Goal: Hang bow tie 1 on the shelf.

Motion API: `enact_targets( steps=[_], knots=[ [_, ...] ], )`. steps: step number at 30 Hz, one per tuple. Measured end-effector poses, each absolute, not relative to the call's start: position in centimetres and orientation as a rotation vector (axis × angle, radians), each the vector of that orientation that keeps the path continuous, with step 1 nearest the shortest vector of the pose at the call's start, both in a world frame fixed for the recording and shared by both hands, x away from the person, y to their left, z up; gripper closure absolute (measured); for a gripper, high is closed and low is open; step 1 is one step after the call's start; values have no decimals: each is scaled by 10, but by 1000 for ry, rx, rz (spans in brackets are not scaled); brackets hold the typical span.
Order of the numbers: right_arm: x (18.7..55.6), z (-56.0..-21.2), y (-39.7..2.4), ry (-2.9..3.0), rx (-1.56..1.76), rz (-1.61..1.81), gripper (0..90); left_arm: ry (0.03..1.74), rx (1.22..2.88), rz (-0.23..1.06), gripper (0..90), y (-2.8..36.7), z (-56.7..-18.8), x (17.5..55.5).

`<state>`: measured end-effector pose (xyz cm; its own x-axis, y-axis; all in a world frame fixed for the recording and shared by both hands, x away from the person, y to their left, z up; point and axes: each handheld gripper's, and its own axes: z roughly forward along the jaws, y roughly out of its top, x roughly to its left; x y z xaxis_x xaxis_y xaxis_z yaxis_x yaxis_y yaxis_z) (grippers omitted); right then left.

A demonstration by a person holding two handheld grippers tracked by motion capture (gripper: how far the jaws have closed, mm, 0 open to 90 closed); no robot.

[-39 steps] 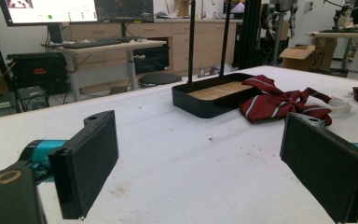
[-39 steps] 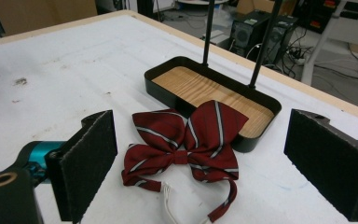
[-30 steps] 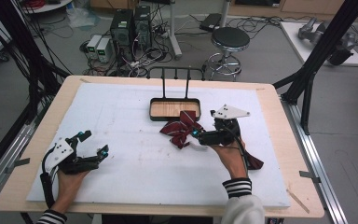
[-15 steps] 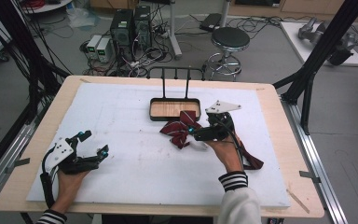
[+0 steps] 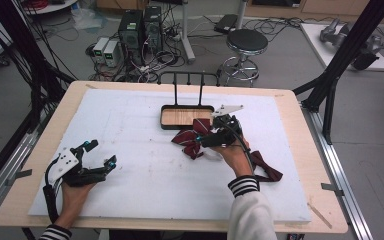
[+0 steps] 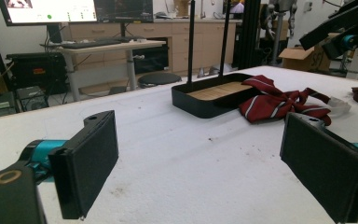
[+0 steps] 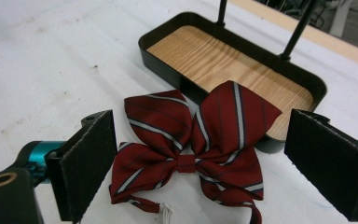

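Note:
A dark red bow tie (image 7: 191, 149) with grey stripes lies on the white mat, one wing resting over the near rim of a black tray (image 7: 233, 60) with a wooden floor. My right gripper (image 7: 209, 163) hovers open just above the bow, one pad on each side of it and neither touching. From above, the right gripper (image 5: 206, 139) points left at the bow tie (image 5: 187, 141) in front of the tray (image 5: 186, 117). My left gripper (image 5: 100, 154) rests open at the mat's near left and holds nothing. It (image 6: 200, 168) faces the distant bow tie (image 6: 279, 100).
A second dark red cloth piece (image 5: 267, 169) lies right of the person's right forearm. Two black posts (image 5: 187, 87) rise behind the tray. The white mat (image 5: 130, 125) covers a wooden table. A stool (image 5: 246, 42) and computer boxes stand on the floor beyond.
The right gripper has moved left and a little farther from the person, arriving over the striped bow tie. The left gripper has stayed put.

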<state>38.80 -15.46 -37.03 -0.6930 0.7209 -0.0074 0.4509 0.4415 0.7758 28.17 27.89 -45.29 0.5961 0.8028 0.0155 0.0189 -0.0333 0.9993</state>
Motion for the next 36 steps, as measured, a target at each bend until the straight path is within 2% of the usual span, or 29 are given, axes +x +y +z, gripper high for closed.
enact_targets(
  steps=[15, 36],
  knots=[
    [408, -389, -133, 2490, 1057, 901, 84, 731, 1486, 727, 117, 279, -453, 282],
    [419, -406, -128, 2536, 1109, 778, 84, 729, 1485, 727, 118, 279, -453, 282]
  ],
)
